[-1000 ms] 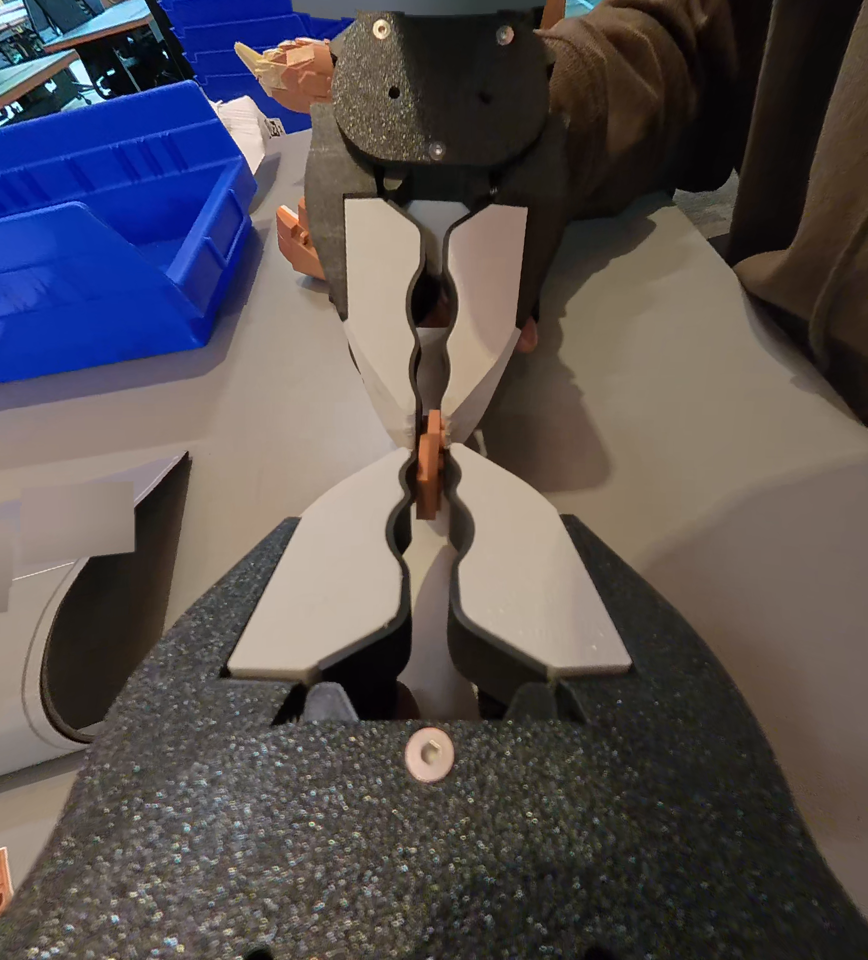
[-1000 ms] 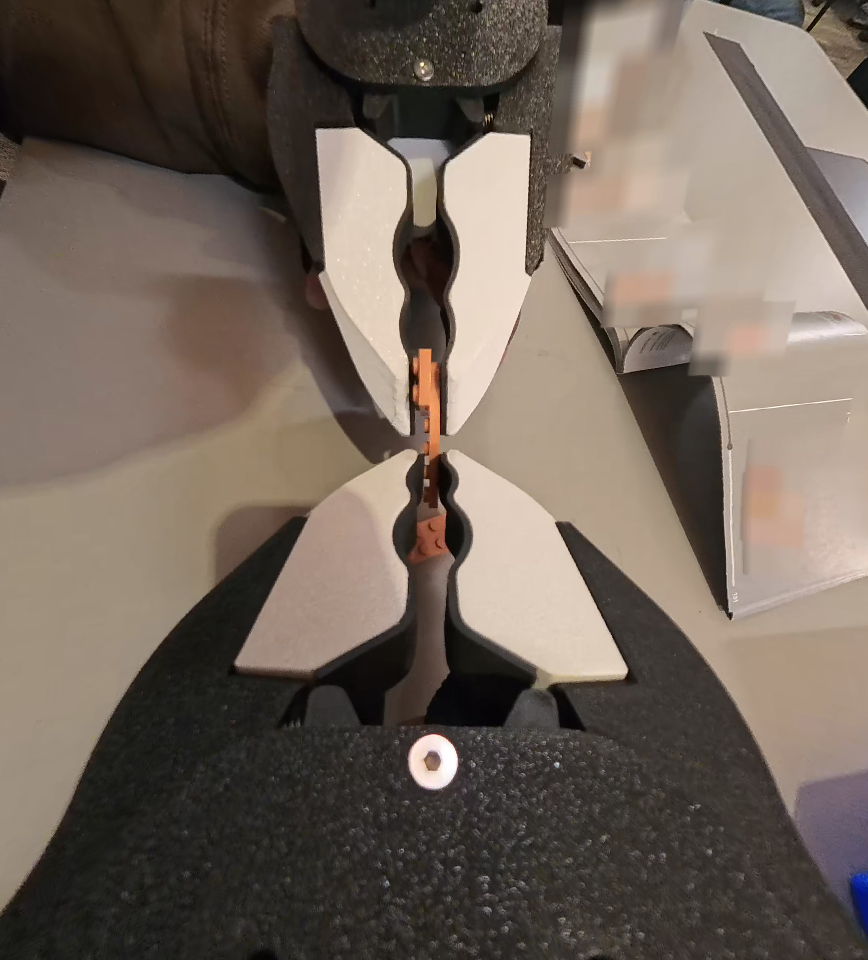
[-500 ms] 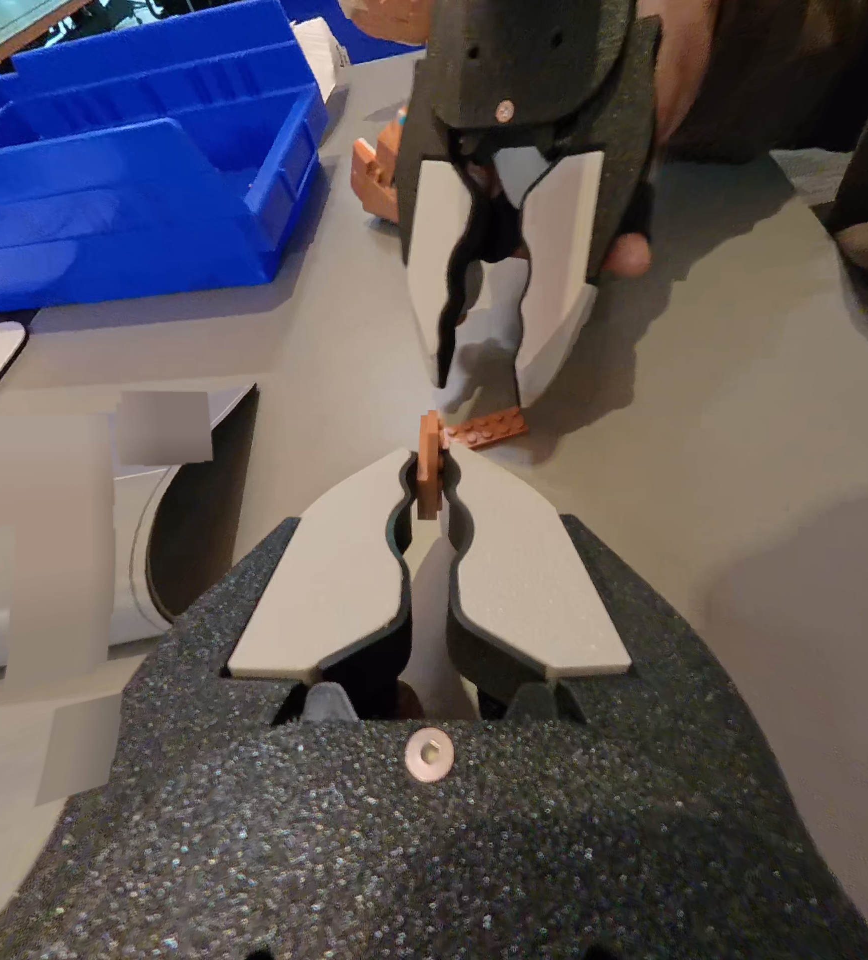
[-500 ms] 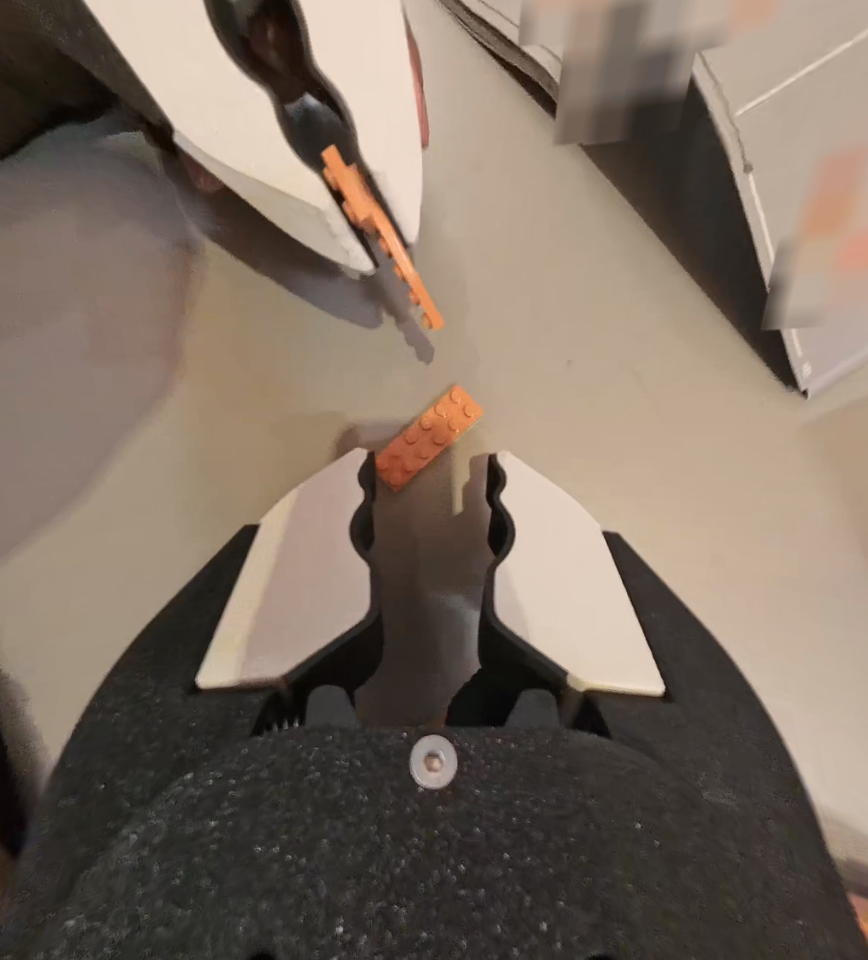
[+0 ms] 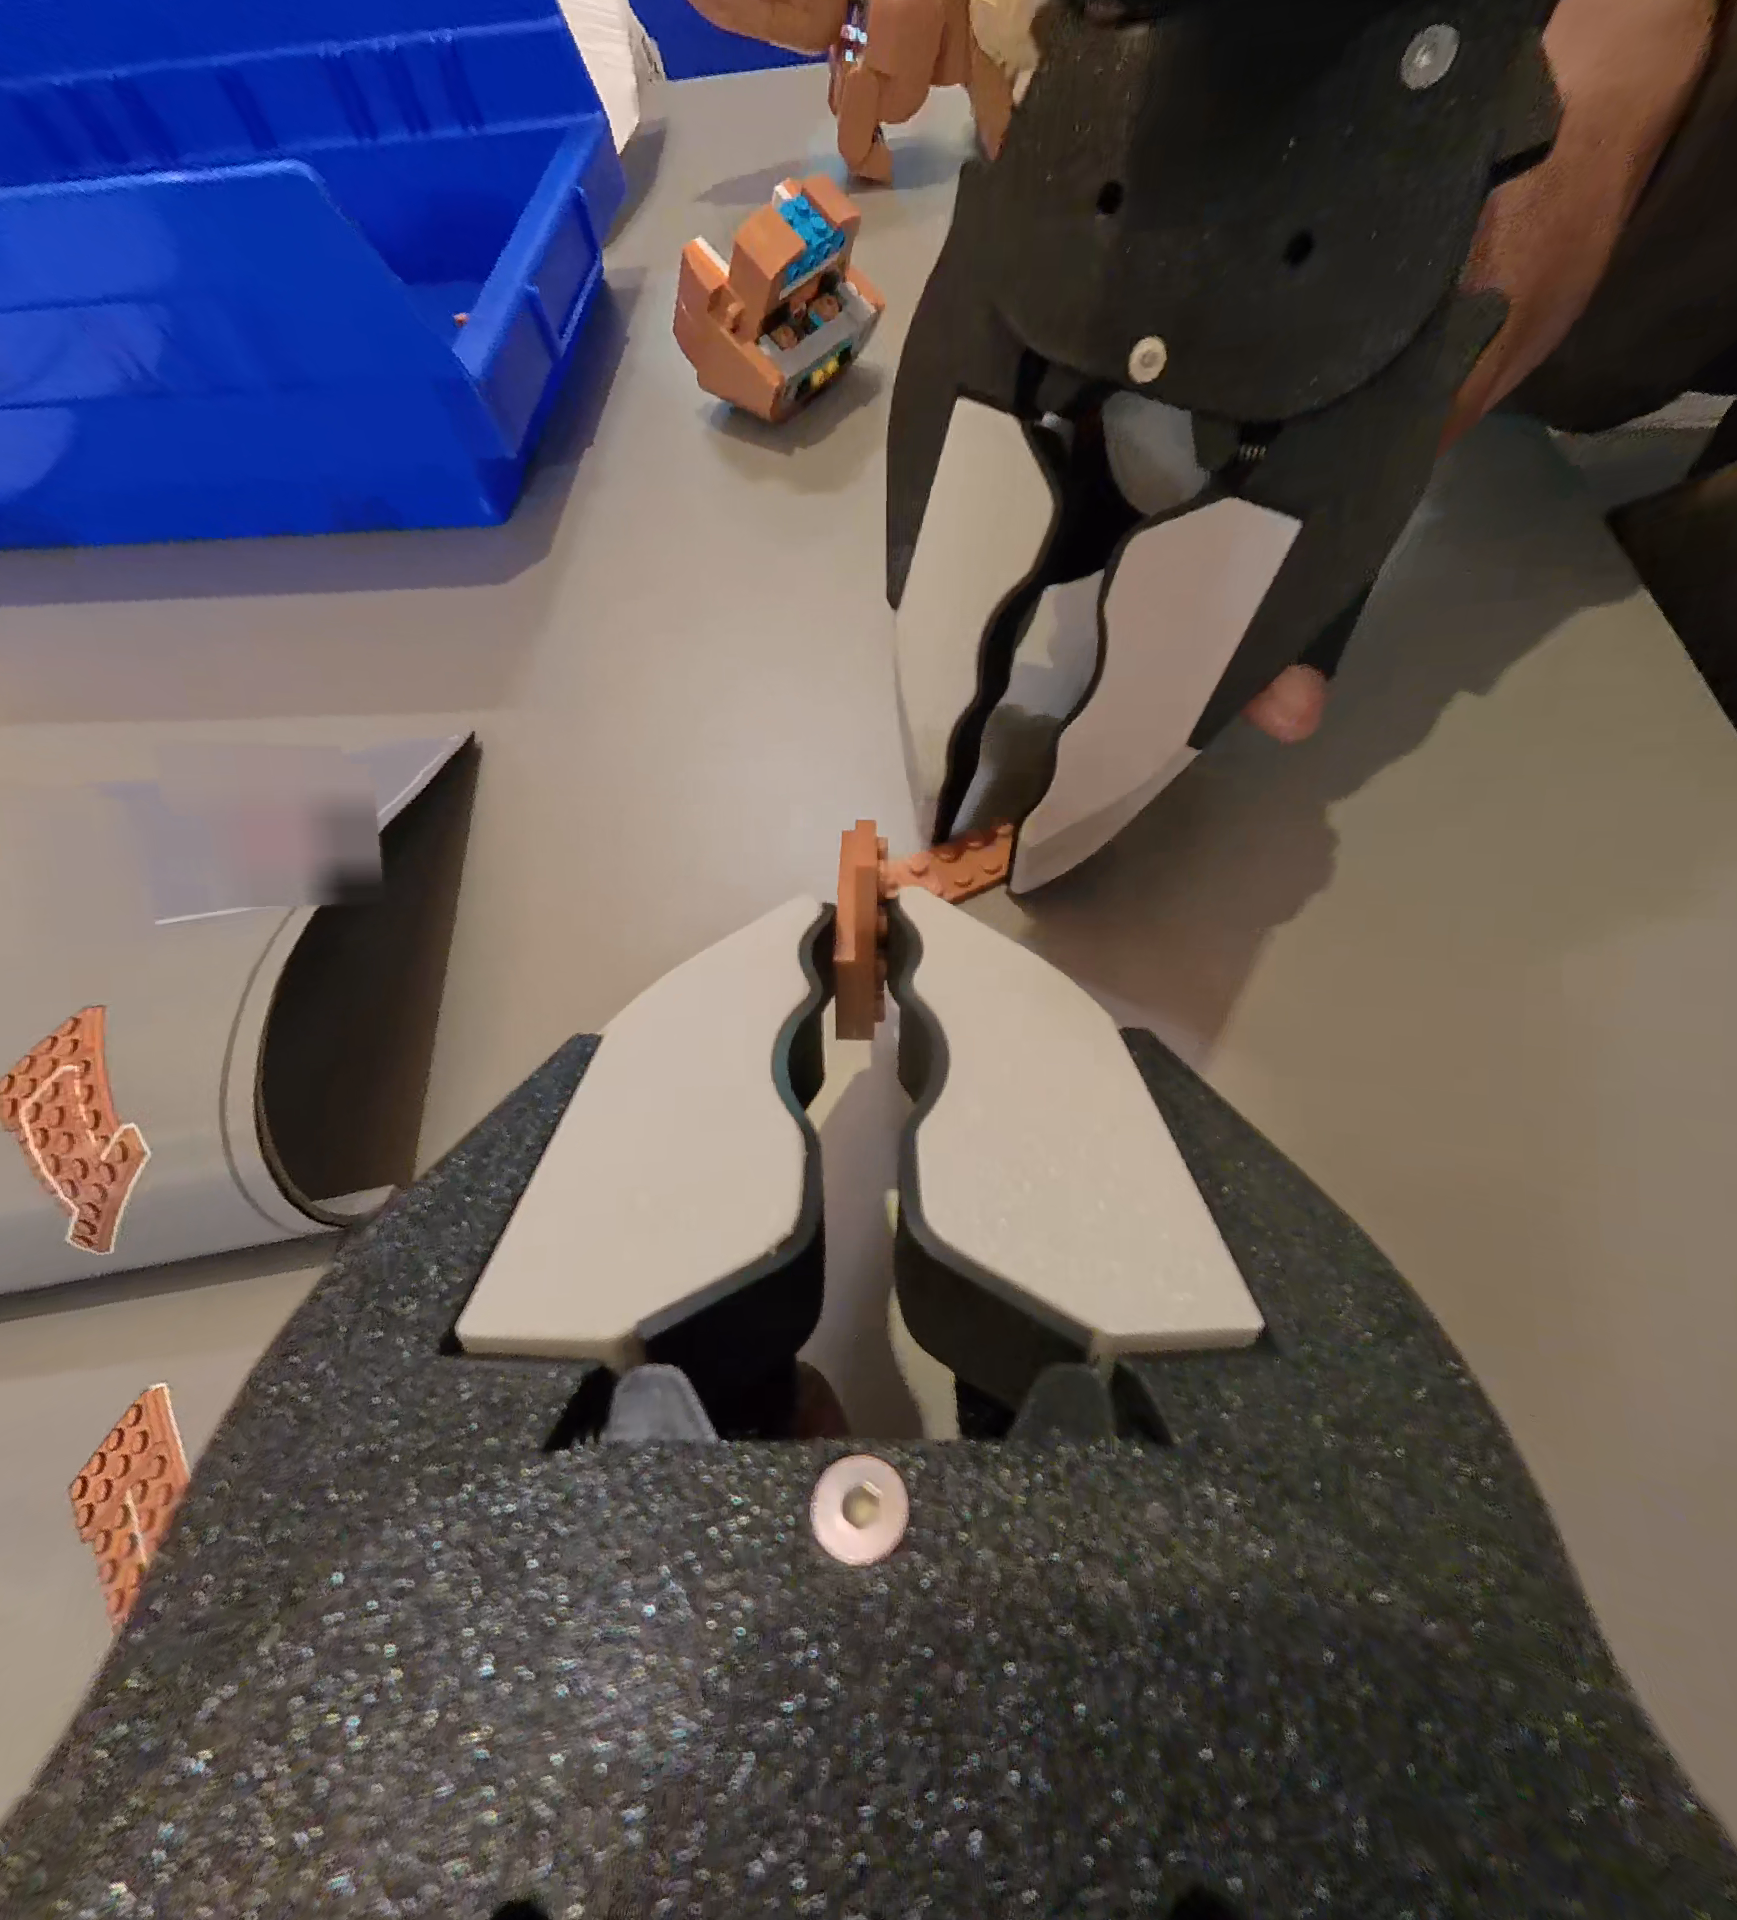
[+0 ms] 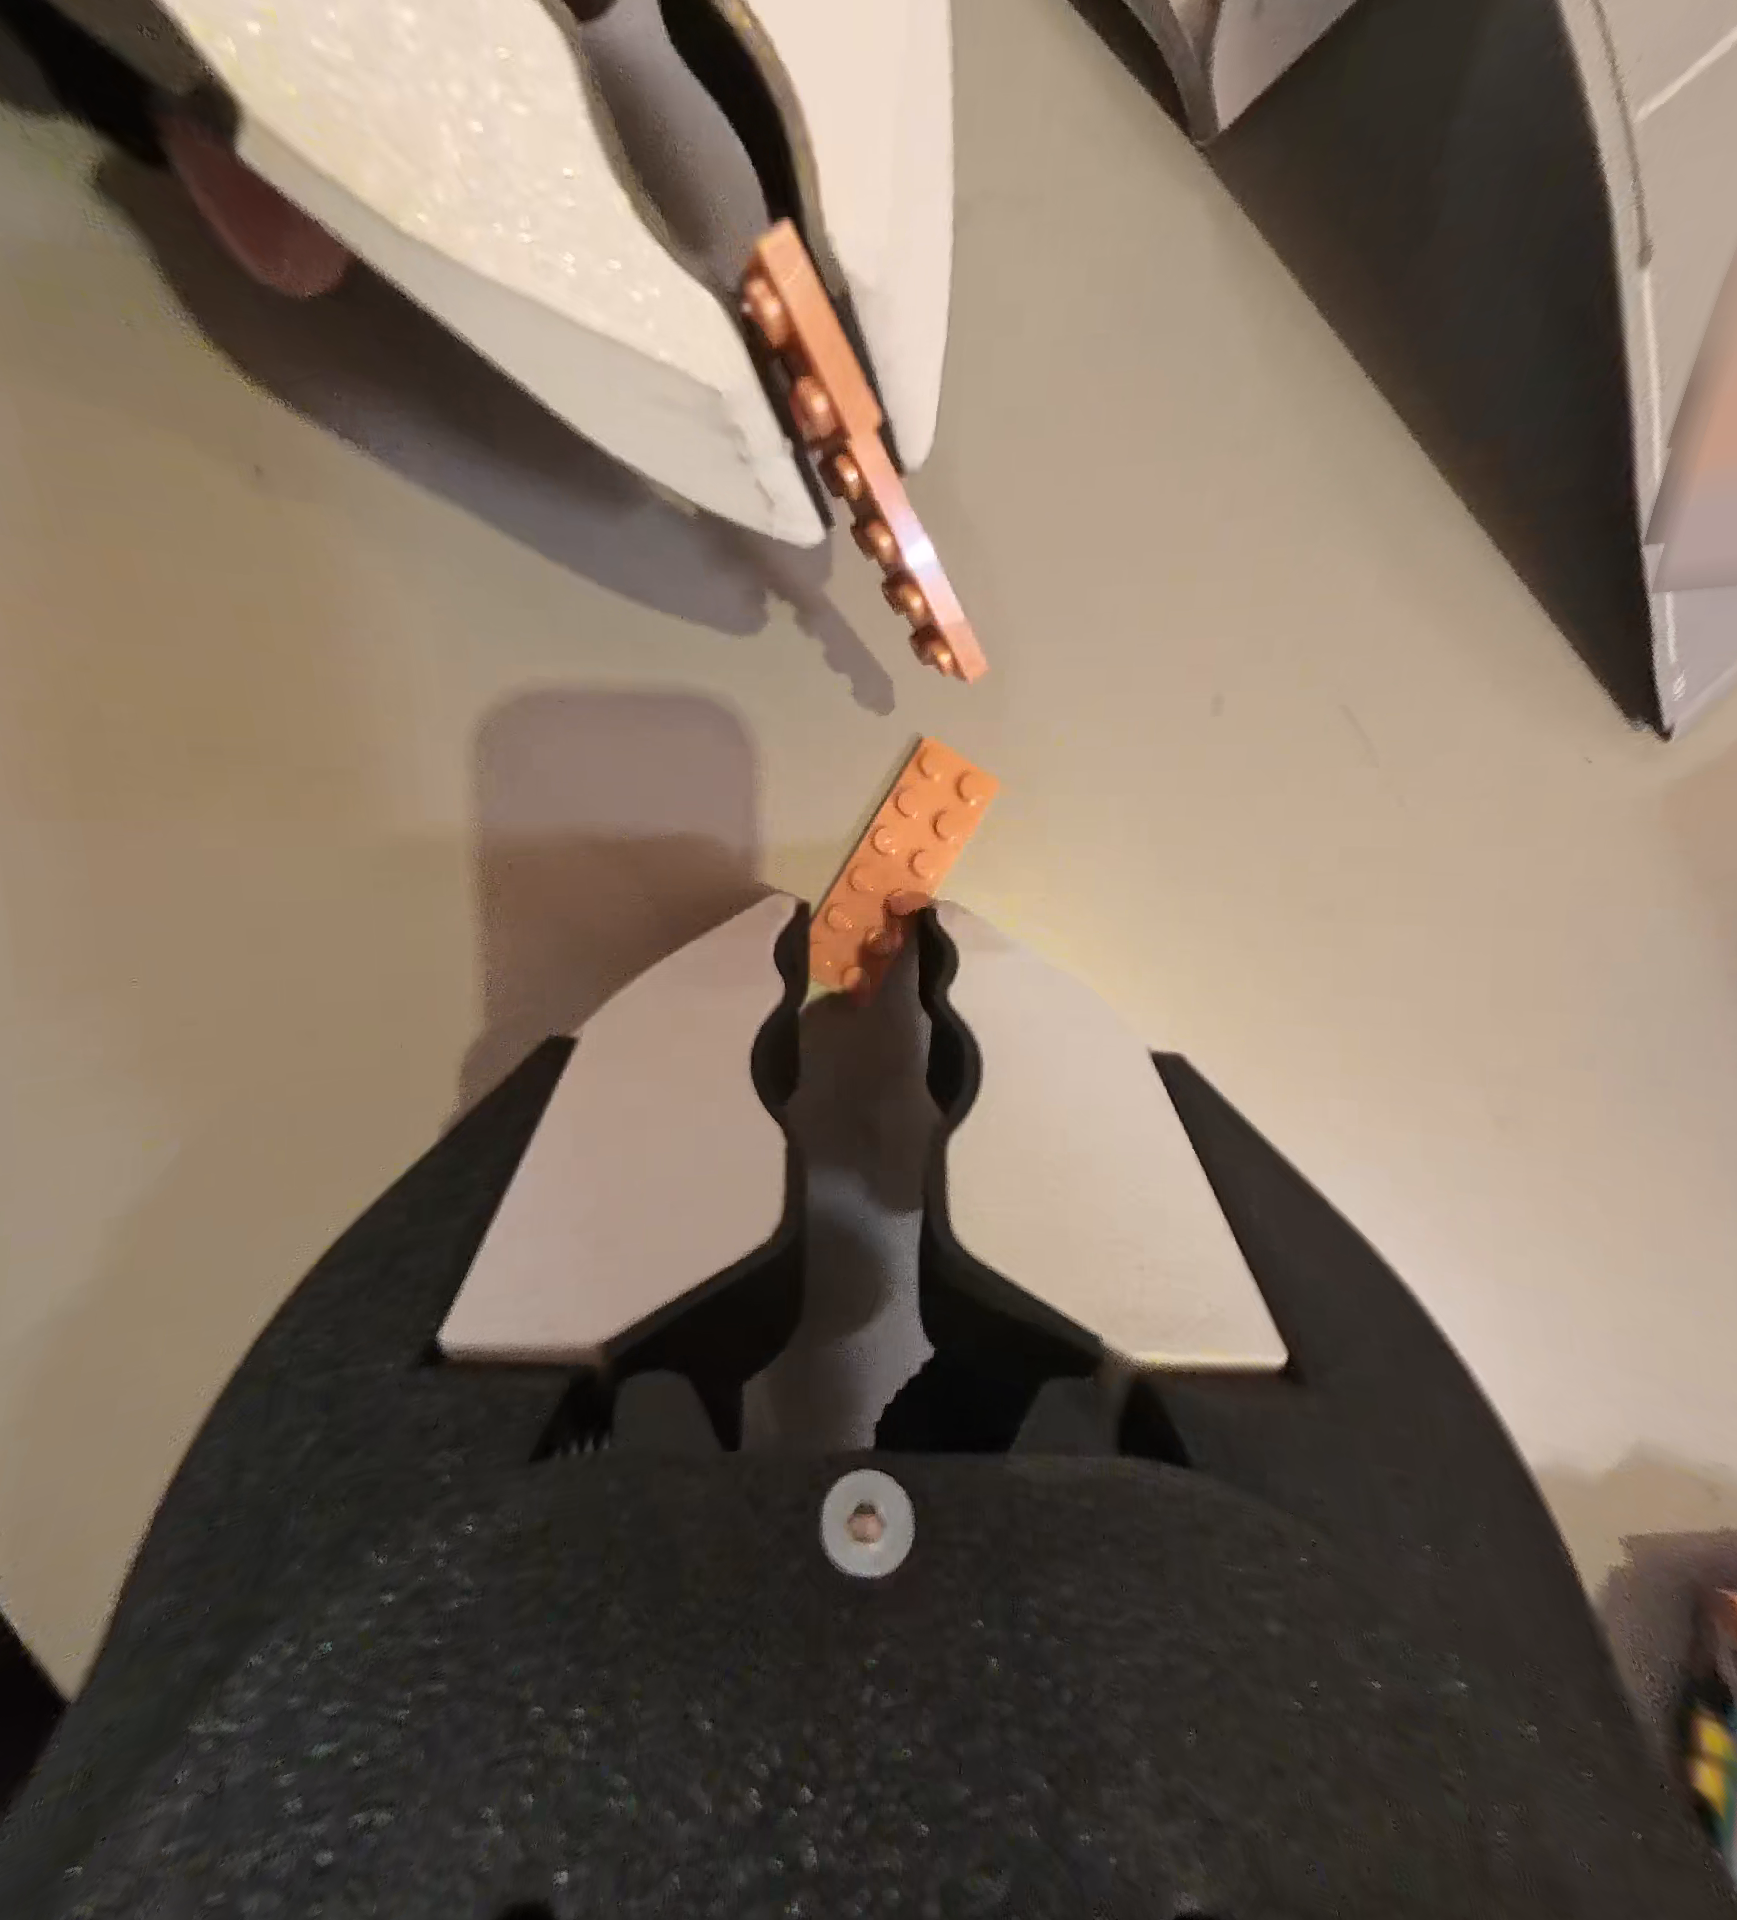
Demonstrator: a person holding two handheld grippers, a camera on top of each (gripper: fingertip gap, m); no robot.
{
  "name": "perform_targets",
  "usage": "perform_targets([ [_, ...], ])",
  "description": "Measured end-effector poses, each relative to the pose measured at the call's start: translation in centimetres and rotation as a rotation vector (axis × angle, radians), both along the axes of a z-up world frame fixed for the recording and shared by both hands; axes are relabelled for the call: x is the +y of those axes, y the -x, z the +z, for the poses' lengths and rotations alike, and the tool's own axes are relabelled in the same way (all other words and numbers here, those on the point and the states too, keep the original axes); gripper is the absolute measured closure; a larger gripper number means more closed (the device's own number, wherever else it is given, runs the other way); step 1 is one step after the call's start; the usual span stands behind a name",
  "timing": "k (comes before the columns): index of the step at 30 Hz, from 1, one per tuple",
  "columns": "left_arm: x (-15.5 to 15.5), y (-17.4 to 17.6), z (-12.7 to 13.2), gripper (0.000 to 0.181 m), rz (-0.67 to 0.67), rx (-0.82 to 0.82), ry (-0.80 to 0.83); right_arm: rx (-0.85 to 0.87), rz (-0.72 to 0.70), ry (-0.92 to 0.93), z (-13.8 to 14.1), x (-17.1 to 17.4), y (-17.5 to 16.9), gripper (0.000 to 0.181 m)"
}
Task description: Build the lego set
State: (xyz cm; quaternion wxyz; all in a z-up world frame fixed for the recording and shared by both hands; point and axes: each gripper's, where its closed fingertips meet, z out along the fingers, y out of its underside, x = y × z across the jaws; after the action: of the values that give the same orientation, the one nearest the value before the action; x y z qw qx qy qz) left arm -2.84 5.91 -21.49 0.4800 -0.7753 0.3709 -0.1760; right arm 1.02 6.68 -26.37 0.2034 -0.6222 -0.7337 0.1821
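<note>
**Grey tabletop [image 5: 1466, 1143]: two plates readied for joining**

Left tool [image 5: 856, 914] clamped on long plate [image 5: 859, 966], kept on edge above the surface, probably for mating. Right tool [image 6: 862, 912] narrowly parted, tips astride flat plate [image 6: 911, 842] lying studs-up, seemingly placed to pinch and lift it.

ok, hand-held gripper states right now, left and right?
Left hand-held gripper: closed, holding a brown plate on edge.
Right hand-held gripper: open, straddling the orange plate on the table.
</note>
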Motion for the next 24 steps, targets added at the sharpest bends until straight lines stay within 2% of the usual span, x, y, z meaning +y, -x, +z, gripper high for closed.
perform_targets([
  [7, -1.0, 0.2, -1.5, 0.172, -0.04, -0.064, 0.136, 0.081, 0.132, -0.148, 0.3, 0.6, 0.1, 0.163],
  [12, -1.9, -0.5, -1.2, 0.172, -0.101, -0.143, 0.194, 0.261, 0.252, -0.331, 1.8, 1.7, 0.5, 0.164],
  [17, -2.3, -0.9, -0.8, 0.173, -0.136, -0.212, 0.236, 0.462, 0.412, -0.478, 4.7, 0.3, 1.4, 0.164],
  [24, -2.2, -1.1, -0.7, 0.173, -0.131, -0.215, 0.231, 0.53, 0.567, -0.694, 5.8, -1.1, 2.0, 0.164],
])
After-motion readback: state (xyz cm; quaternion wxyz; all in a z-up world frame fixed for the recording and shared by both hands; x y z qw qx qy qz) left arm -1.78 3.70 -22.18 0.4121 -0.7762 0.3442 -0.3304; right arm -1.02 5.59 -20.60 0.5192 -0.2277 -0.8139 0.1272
